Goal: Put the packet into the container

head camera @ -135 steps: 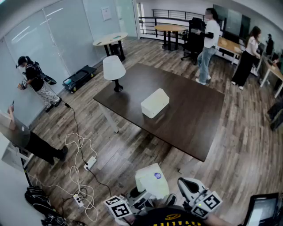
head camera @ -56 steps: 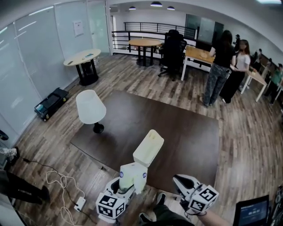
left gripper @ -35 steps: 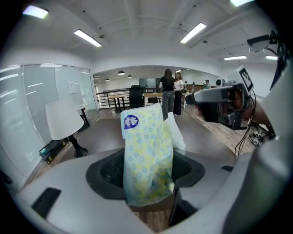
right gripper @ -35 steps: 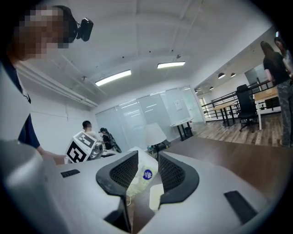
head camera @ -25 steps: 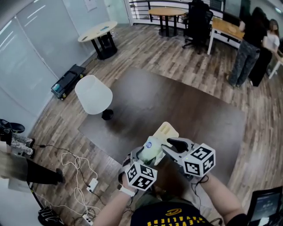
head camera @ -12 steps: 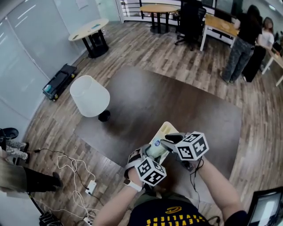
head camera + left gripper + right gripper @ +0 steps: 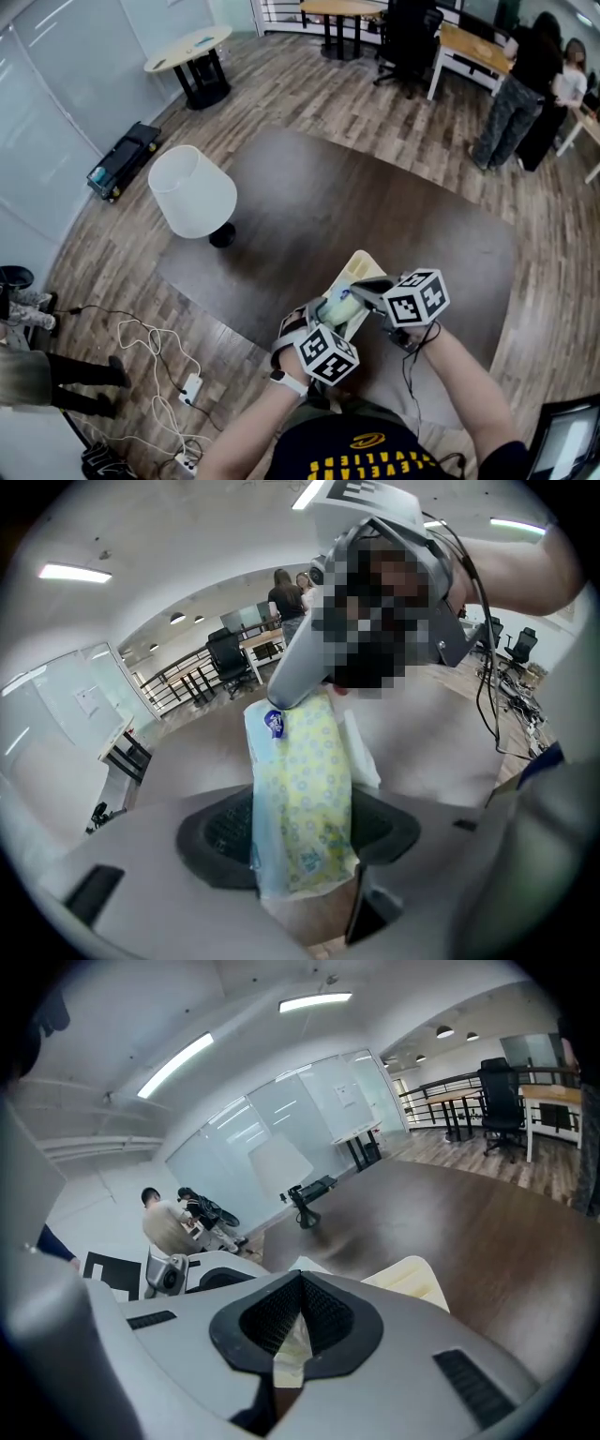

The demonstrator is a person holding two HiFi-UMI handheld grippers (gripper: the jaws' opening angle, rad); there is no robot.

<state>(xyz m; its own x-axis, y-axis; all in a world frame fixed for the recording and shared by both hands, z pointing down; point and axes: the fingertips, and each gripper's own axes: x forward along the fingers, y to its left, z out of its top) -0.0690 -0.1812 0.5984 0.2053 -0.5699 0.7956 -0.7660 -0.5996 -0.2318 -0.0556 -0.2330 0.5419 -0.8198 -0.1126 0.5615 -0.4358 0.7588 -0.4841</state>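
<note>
The packet [image 7: 302,780], clamped by the left gripper [image 7: 298,834] at the near end of the container [image 7: 357,267] and pinched at its tip by the right gripper [image 7: 292,1327], whose jaws have just closed, should be lowered flat inside before release.

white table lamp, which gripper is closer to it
Left. The left gripper holds the yellow patterned plastic packet on the side facing the white table lamp; the right gripper has just closed on the packet's other end, farther from the lamp.
</note>
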